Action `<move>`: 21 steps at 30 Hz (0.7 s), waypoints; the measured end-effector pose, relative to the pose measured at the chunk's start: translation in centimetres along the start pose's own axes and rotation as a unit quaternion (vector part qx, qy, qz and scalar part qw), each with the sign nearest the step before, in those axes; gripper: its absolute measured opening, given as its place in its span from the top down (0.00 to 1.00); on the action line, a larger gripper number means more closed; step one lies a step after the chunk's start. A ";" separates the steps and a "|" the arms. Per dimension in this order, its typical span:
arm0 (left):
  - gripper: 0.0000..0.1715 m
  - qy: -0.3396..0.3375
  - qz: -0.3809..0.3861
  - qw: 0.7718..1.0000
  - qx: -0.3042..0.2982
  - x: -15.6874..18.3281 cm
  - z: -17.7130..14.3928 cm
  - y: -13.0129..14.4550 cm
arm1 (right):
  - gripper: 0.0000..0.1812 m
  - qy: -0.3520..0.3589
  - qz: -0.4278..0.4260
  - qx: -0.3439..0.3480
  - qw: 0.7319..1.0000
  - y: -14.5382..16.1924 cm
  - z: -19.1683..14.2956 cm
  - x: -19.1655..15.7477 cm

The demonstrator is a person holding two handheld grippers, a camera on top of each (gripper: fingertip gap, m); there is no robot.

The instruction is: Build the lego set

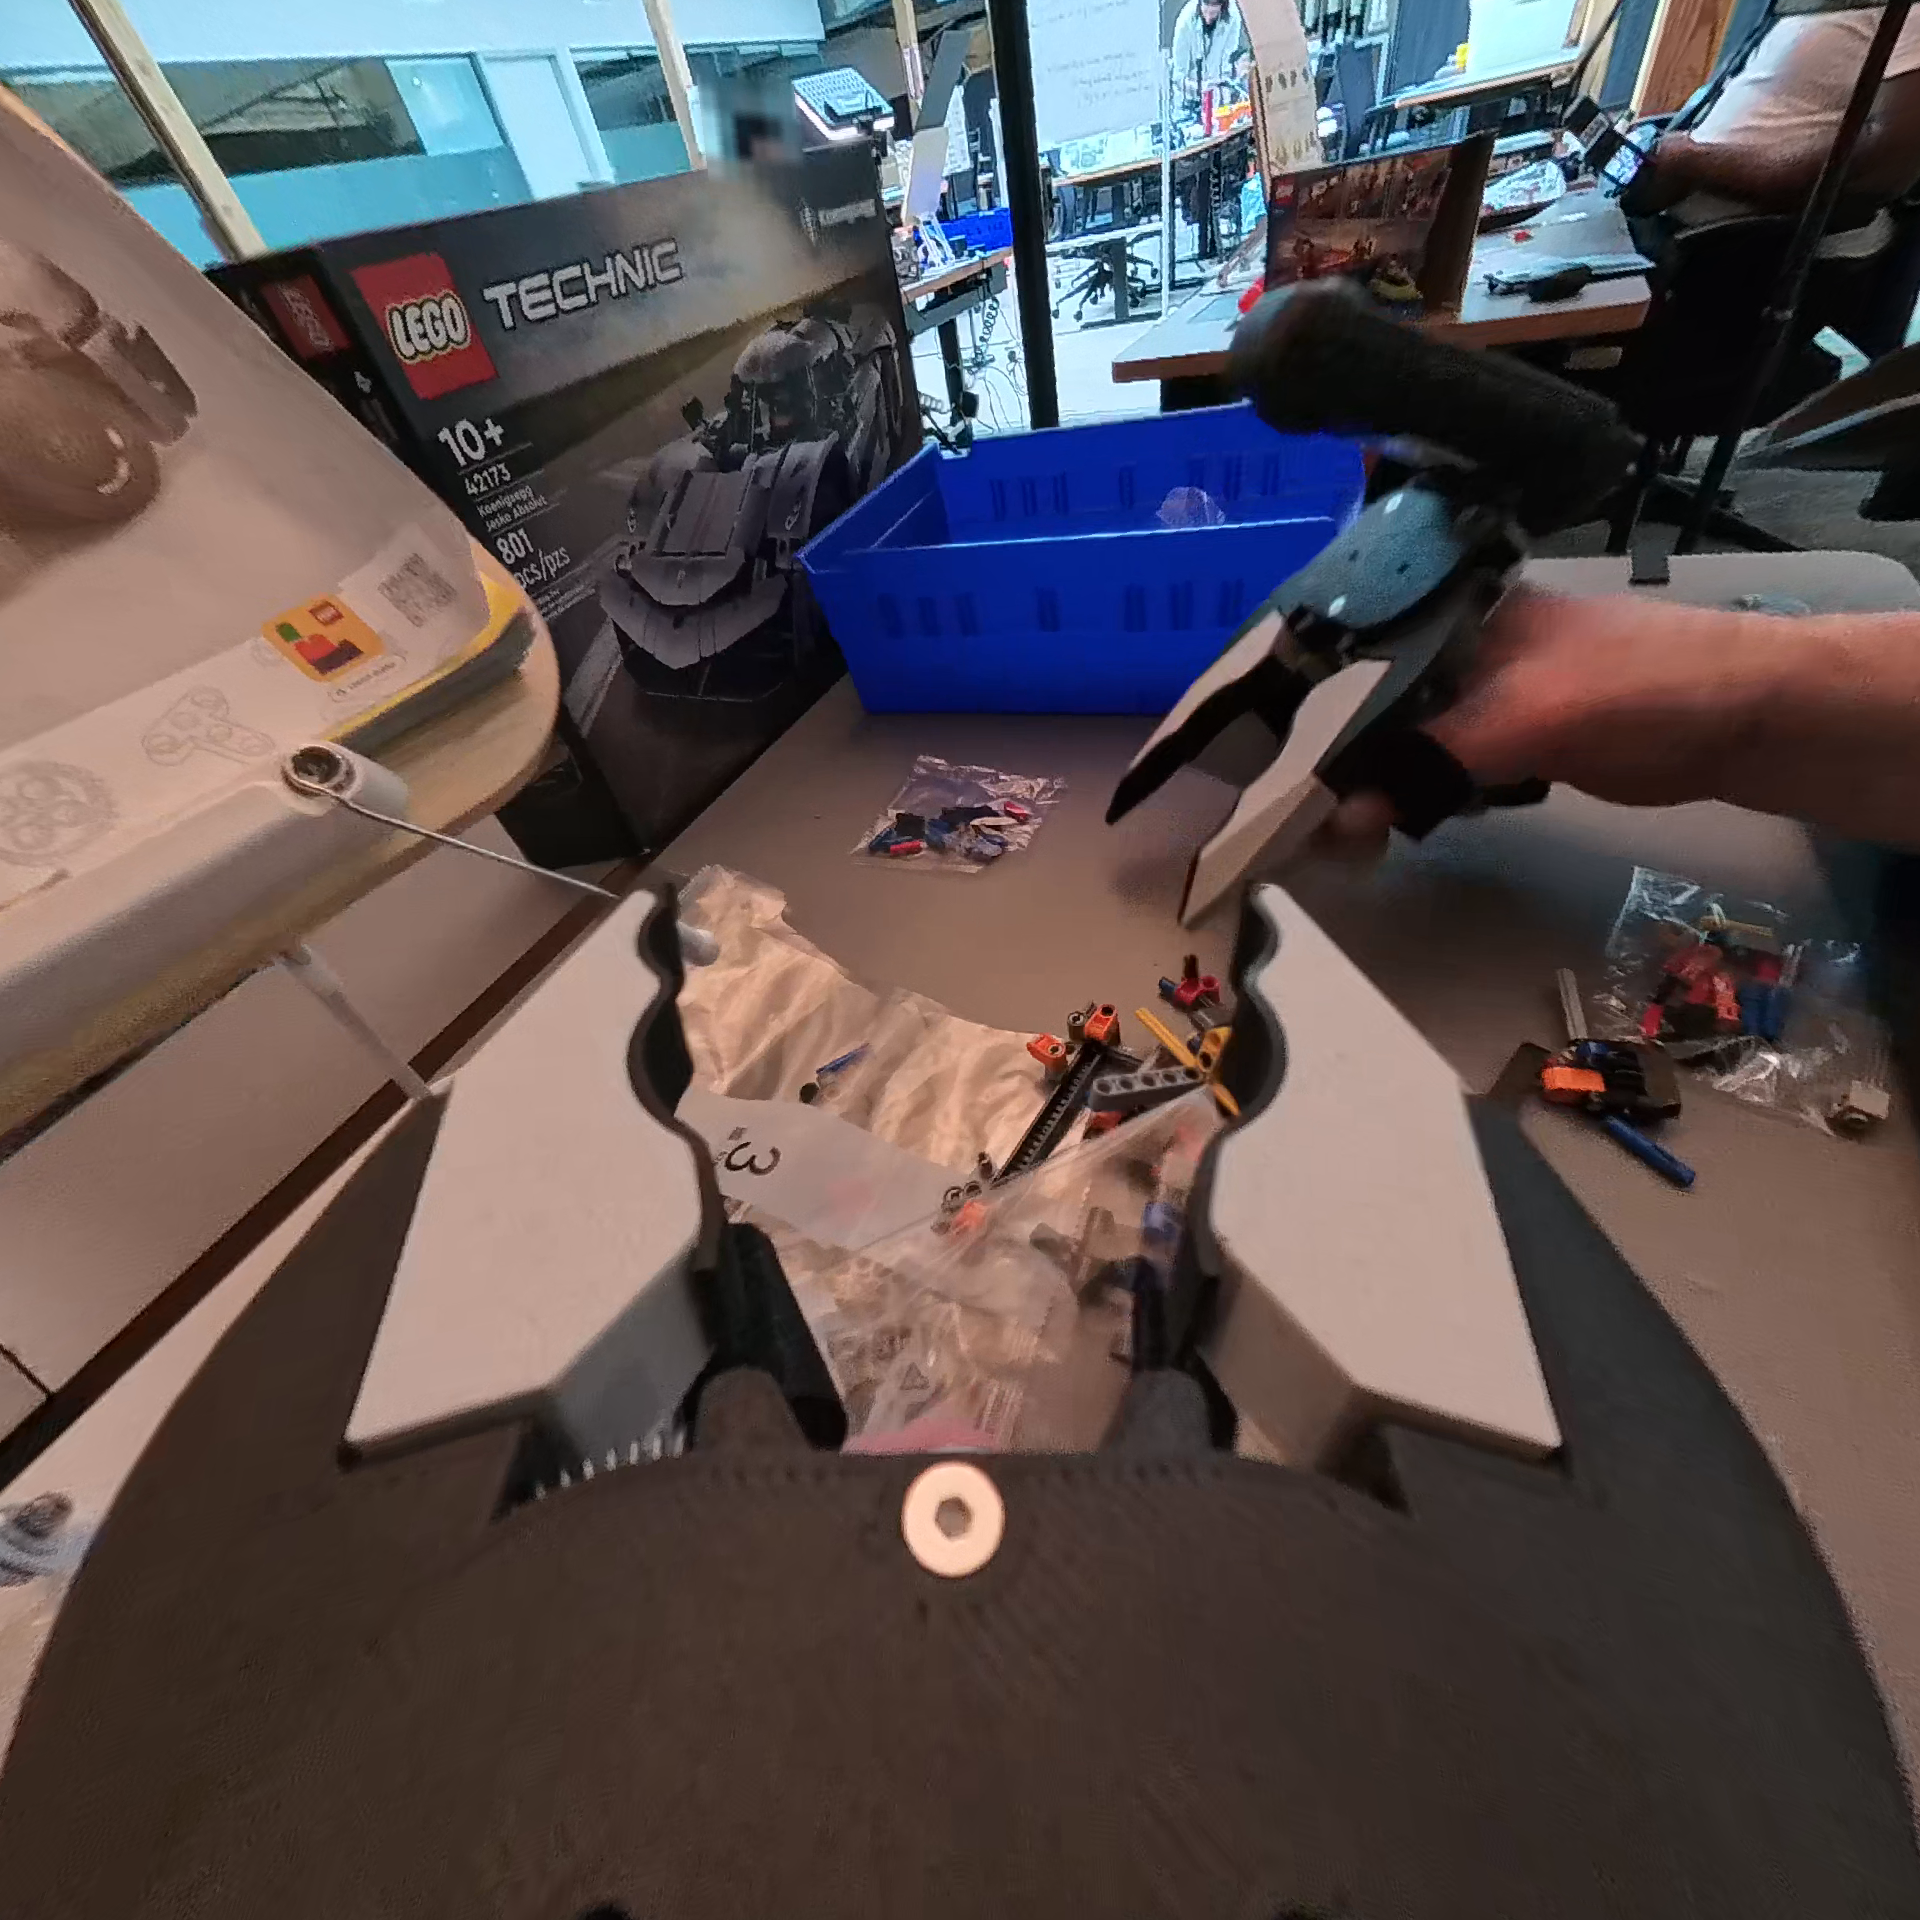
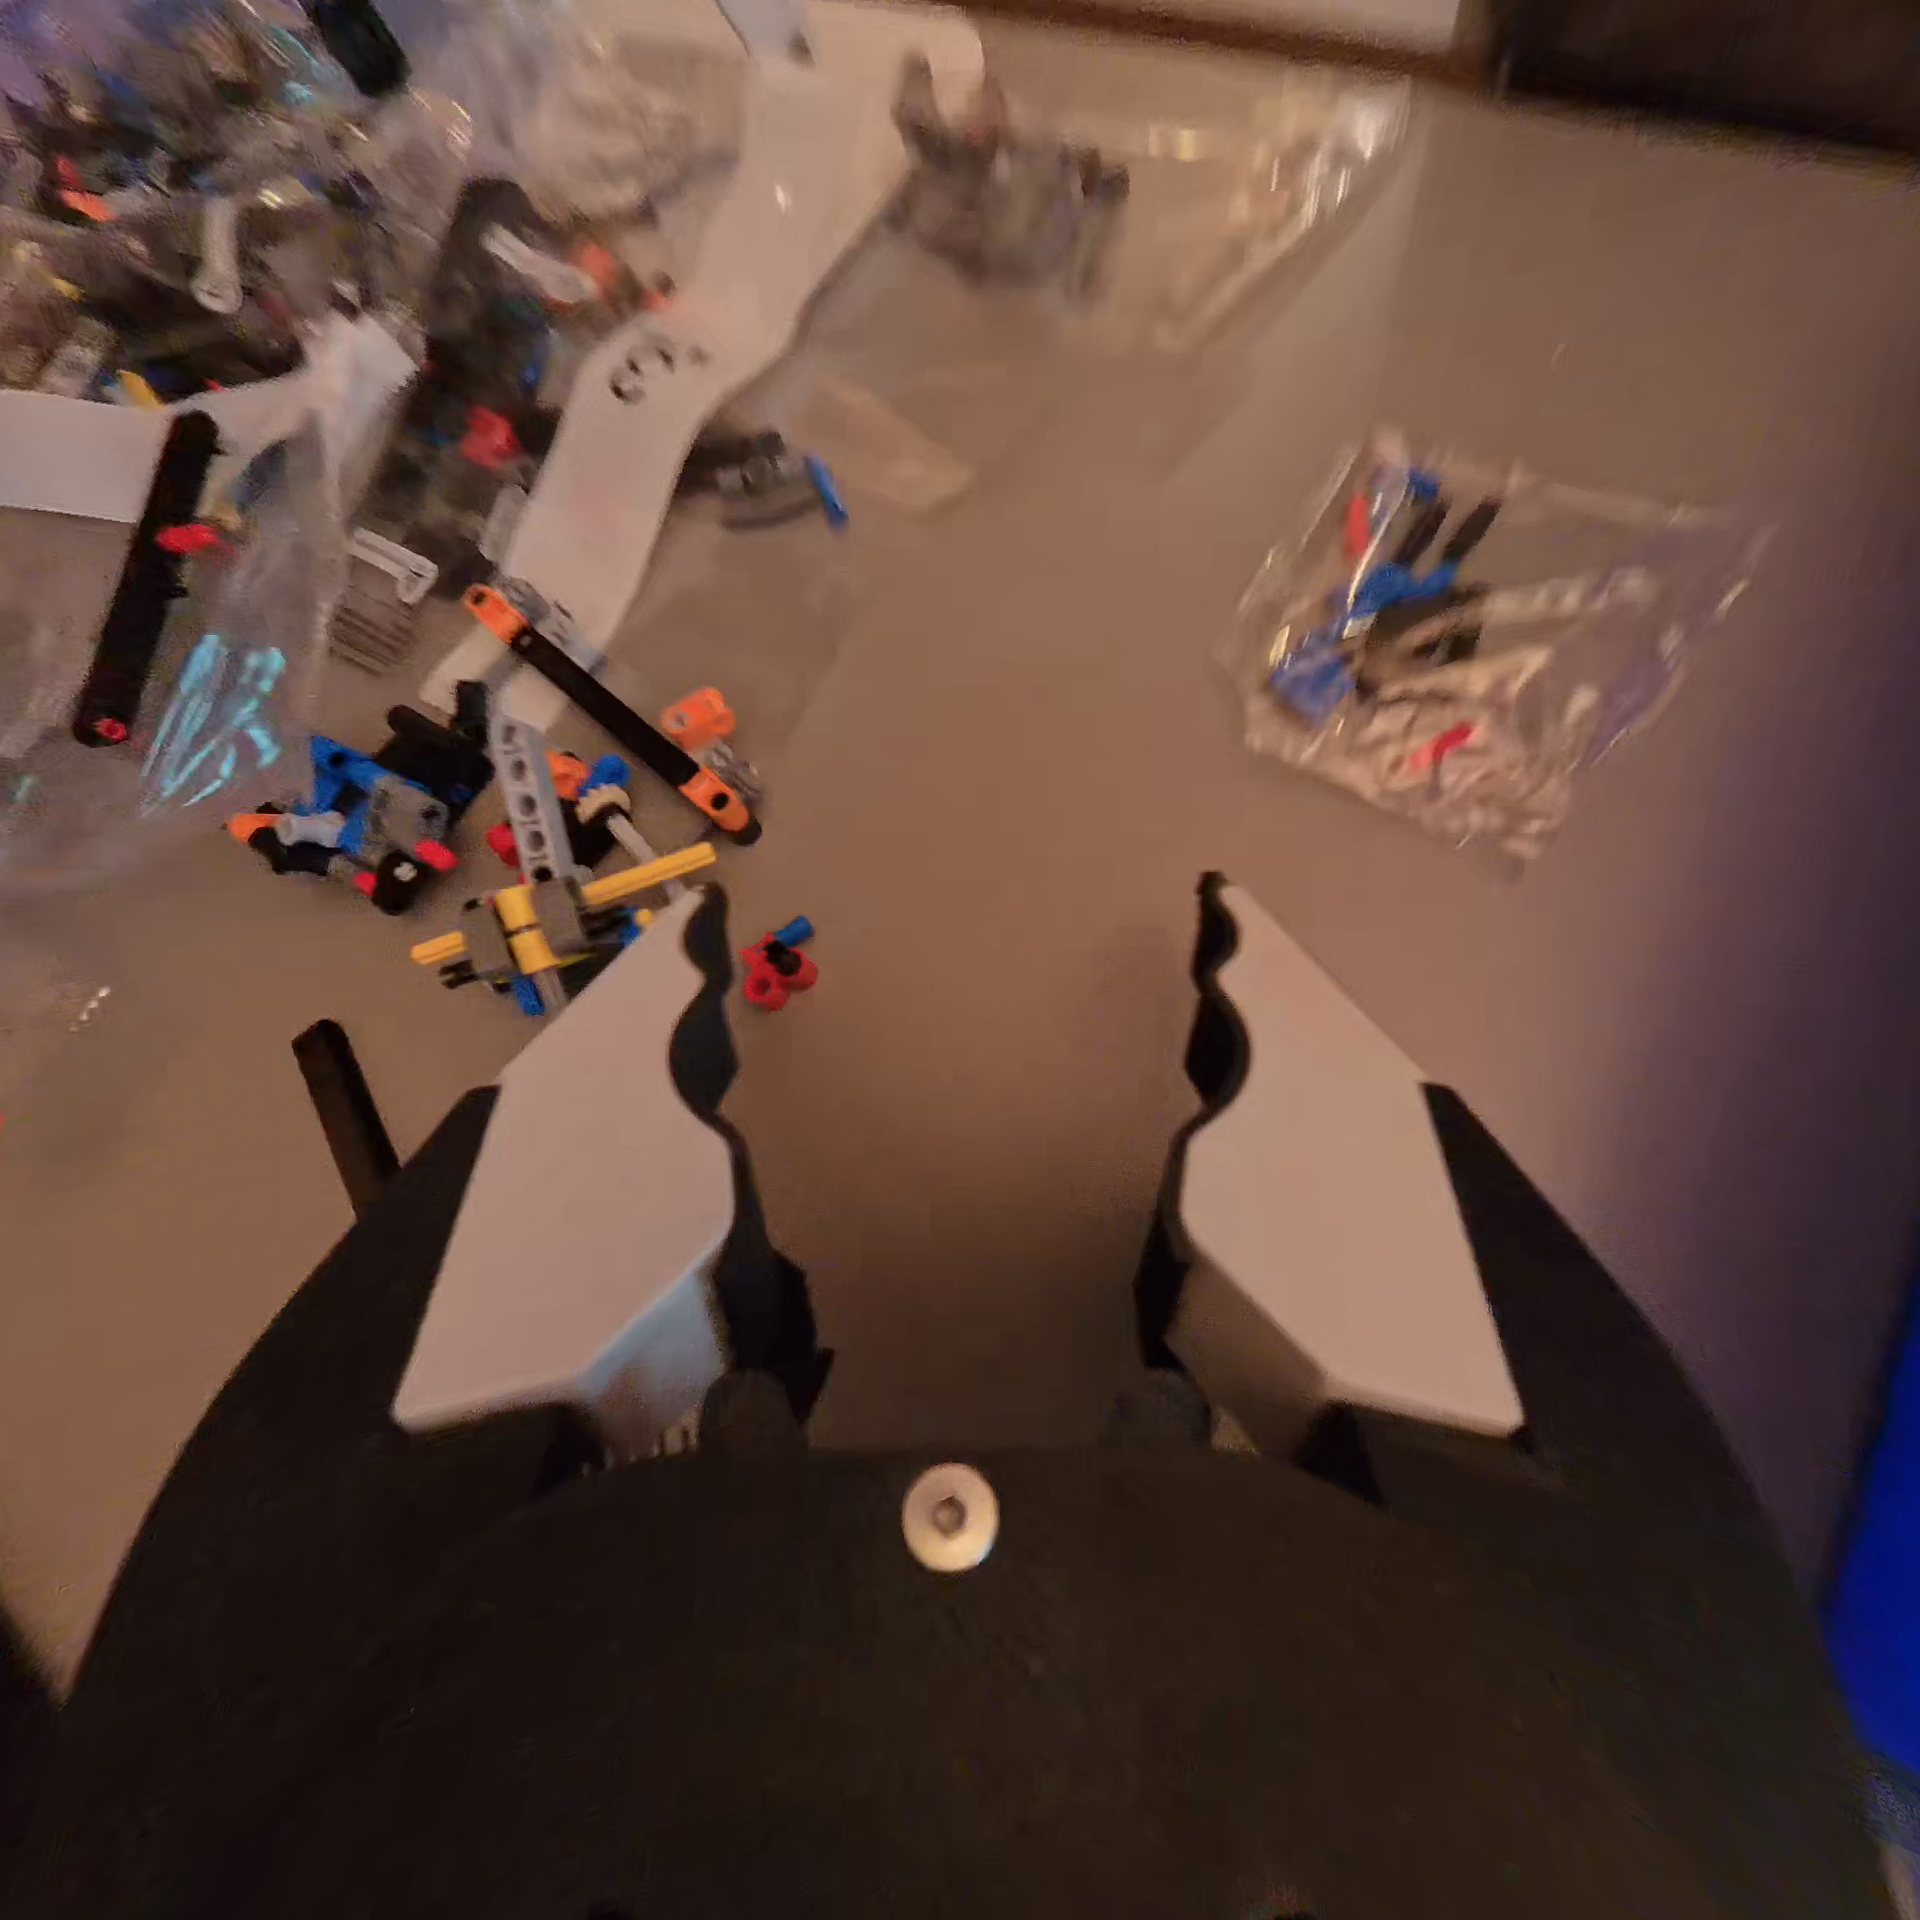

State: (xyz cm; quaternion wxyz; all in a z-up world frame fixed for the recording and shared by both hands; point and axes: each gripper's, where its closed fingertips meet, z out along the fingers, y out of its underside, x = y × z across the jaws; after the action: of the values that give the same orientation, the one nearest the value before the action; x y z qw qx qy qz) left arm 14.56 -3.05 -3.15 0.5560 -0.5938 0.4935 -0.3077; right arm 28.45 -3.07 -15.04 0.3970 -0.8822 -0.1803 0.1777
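The grey table [image 1: 1039, 914] carries everything: a dark set box [image 1: 644, 436] standing at the back beside a blue bin [image 1: 1039, 623], an open manual [image 1: 208, 582] on a stand to the left, and crinkled clear bags [image 1: 831, 1008] spread in the middle. The left hand-held gripper [image 1: 951, 956] hovers over those bags, fingers spread, pinching nothing. The right hand-held gripper [image 2: 956, 914], also spread and empty, points down at bare table just right of the loose pieces [image 2: 582, 821]. These lie in a heap beside the bags: a black beam with orange ends [image 2: 613, 707], a grey beam, yellow axles [image 2: 644, 873], and a small red connector [image 2: 777, 971] nearest the right fingers. They look light, stiff and smooth, likely to skid or pivot if nipped at a corner; the beams are best taken across their flat sides at mid-length. A small sealed bag [image 2: 1455, 665] lies apart, soft and slippery.
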 end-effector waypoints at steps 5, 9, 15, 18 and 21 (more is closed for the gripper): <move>0.58 0.013 0.033 0.999 -0.020 -1.3 -2.3 0.1 | 0.87 -0.006 -0.091 0.062 0.994 -2.8 -2.6 -2.0; 0.64 0.026 0.031 0.998 -0.037 -2.7 -3.9 0.7 | 0.95 -0.058 -0.145 0.078 0.985 -3.8 -2.8 -4.7; 0.65 0.062 0.025 0.989 -0.128 -2.6 -4.8 4.6 | 0.80 -0.075 -0.198 0.008 0.977 -3.0 0.3 -6.7; 0.63 0.069 0.021 0.983 -0.167 -2.4 -4.1 6.5 | 0.79 -0.064 -0.217 -0.053 0.973 -2.0 2.9 -6.5; 0.63 0.085 0.020 0.979 -0.184 -1.6 -3.6 7.5 | 0.78 -0.065 -0.228 -0.108 0.966 -1.1 5.1 -6.3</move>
State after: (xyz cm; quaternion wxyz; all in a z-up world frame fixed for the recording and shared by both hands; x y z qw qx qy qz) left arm 8.95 -2.07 -9.39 0.3994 -0.6474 0.5991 -0.2497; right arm 20.43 -2.03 -16.35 0.3165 -0.8423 -0.4199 0.1186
